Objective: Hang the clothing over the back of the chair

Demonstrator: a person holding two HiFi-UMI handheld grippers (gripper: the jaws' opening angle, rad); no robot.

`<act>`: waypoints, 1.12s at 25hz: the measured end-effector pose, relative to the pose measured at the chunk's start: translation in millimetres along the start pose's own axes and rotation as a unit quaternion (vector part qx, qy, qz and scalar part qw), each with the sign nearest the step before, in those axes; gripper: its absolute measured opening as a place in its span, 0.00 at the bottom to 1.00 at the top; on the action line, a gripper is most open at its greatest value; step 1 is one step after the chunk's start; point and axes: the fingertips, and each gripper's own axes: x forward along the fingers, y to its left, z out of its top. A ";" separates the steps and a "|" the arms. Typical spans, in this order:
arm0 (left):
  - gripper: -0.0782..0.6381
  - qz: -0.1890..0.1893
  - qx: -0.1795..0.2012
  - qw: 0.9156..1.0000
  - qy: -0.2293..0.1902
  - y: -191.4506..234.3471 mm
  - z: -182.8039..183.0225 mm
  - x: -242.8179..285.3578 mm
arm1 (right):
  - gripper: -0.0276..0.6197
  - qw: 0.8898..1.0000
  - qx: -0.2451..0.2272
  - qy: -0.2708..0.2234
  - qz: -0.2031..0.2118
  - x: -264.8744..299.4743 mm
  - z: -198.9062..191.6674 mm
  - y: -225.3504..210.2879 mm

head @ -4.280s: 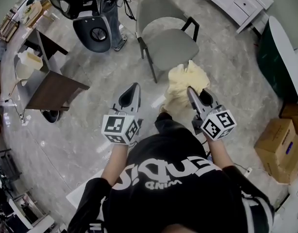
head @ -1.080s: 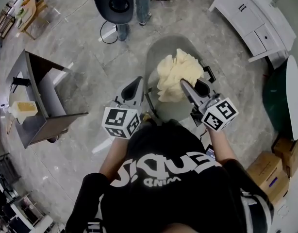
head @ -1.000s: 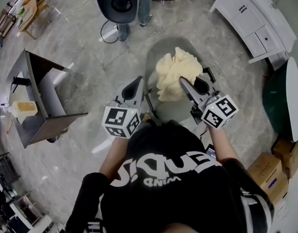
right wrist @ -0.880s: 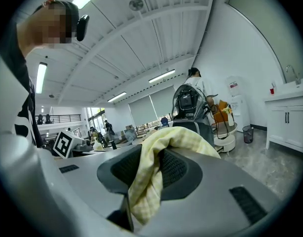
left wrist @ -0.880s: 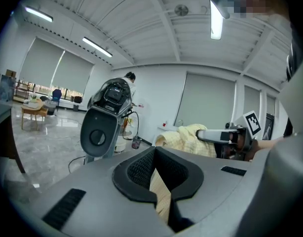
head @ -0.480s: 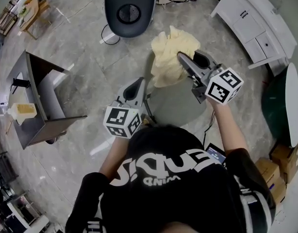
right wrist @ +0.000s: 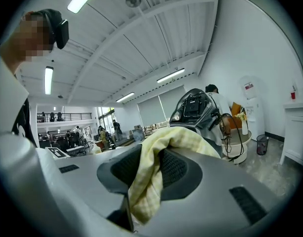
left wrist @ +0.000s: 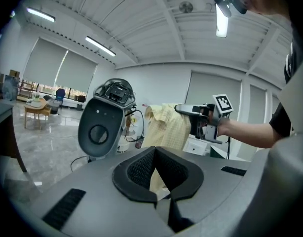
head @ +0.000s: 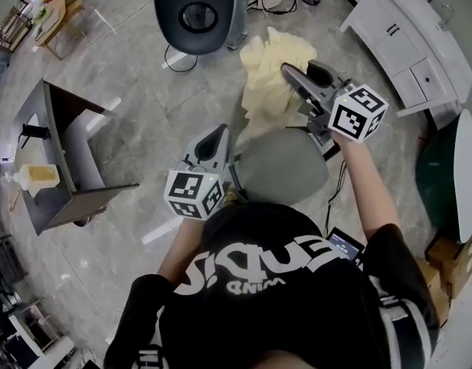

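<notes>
The clothing (head: 265, 79), pale yellow check, hangs bunched in the air from the right gripper (head: 290, 73), whose jaws are clamped on a fold of it. That gripper is held out past the far side of the grey chair (head: 286, 171), and the cloth's lower end is by the chair's far edge; can't make out whether it touches the chair back. The left gripper (head: 216, 135) is lower, just beside the chair's left edge, jaws a narrow gap apart with nothing in them, well apart from the clothing.
</notes>
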 end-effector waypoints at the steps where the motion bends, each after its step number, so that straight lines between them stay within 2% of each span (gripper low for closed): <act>1: 0.13 0.002 0.000 1.000 0.001 0.9 0.0 1.3 | 0.21 1.000 0.002 0.005 0.000 3.0 -3.6 -4.3; 13: 0.13 0.036 -0.011 0.999 0.014 18.7 -3.9 9.3 | 0.21 0.997 0.031 0.067 0.001 38.5 -65.3 -54.6; 21: 0.13 0.058 -0.016 0.998 0.028 27.9 -10.3 5.2 | 0.21 0.992 0.034 0.125 -0.009 55.5 -127.5 -74.7; 28: 0.13 0.067 -0.017 0.997 0.040 30.6 -17.8 0.9 | 0.21 0.985 0.066 0.155 -0.037 62.6 -179.0 -96.3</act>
